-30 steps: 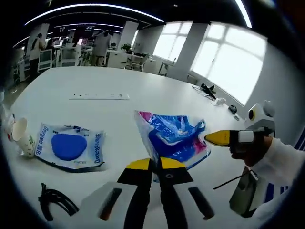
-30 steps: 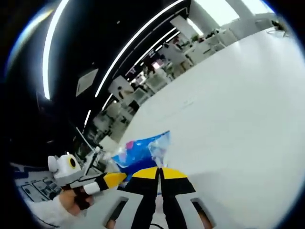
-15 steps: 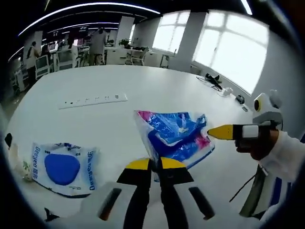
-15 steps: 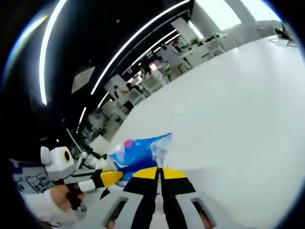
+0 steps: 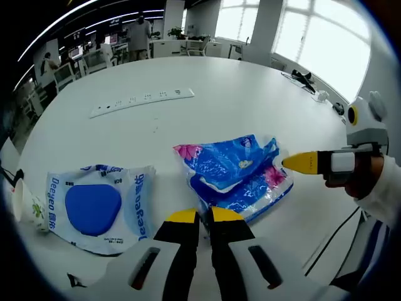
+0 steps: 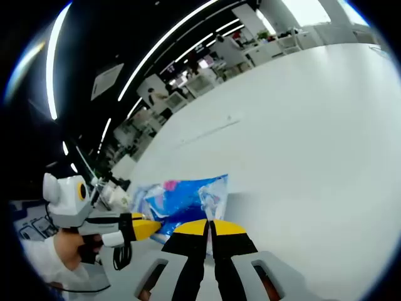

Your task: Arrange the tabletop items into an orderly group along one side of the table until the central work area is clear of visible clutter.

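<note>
In the left gripper view, the left gripper (image 5: 200, 216) rises from the bottom centre with its yellow-tipped jaws pressed together on the near edge of a crumpled blue and pink plastic package (image 5: 235, 172), which lies on the white table (image 5: 238, 94) just above the jaw tips, a little right of centre. At the right edge of this view the right gripper (image 5: 294, 163) comes in, held by a person's hand (image 5: 360, 182); its yellow tip touches the right side of the same package, at the frame's middle right. To the lower left lies a flat white plastic packet with a blue oval print (image 5: 94, 207), near the blue and pink package but apart from it. Further left, at the frame's edge, stands a white paper cup with a green pattern (image 5: 25, 204). A long white power strip (image 5: 141, 100) lies well beyond, in the upper middle of the table.

In the right gripper view, the right gripper (image 6: 210, 224) rises from the bottom centre with its jaws closed on the edge of the blue and pink package (image 6: 185, 204), which sits directly above the tips, left of centre. The left gripper (image 6: 153, 227) enters from the lower left, its yellow tip at the package's lower left side.
</note>
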{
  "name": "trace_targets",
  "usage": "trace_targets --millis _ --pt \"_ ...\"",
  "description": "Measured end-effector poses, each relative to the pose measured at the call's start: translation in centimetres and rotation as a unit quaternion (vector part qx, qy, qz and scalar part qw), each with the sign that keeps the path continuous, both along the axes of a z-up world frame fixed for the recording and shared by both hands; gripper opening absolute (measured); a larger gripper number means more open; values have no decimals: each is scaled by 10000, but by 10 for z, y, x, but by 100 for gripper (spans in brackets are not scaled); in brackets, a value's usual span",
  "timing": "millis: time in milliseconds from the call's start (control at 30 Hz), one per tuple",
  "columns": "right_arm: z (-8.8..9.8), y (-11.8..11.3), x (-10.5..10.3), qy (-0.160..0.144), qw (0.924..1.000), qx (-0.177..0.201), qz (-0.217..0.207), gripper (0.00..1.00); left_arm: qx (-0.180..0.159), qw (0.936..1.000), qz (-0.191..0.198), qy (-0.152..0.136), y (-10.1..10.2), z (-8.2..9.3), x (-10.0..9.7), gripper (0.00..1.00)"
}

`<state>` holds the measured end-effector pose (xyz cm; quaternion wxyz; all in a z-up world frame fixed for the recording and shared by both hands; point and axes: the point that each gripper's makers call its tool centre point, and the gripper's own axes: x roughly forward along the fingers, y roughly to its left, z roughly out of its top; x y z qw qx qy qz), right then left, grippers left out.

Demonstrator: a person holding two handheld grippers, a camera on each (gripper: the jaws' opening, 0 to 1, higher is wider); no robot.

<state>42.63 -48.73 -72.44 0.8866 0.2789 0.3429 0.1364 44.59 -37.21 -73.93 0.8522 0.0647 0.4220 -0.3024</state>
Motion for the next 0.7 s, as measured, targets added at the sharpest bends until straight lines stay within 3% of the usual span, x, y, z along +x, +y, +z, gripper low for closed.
trace_targets --millis 400,700 --pt "-29 3 -2 198 9996 -209 13 0 69 9994 121 314 4 -29 1 3" --pt "-32 3 1 91 9996 -41 -251 0 -76 9992 233 308 3 -28 5 2"
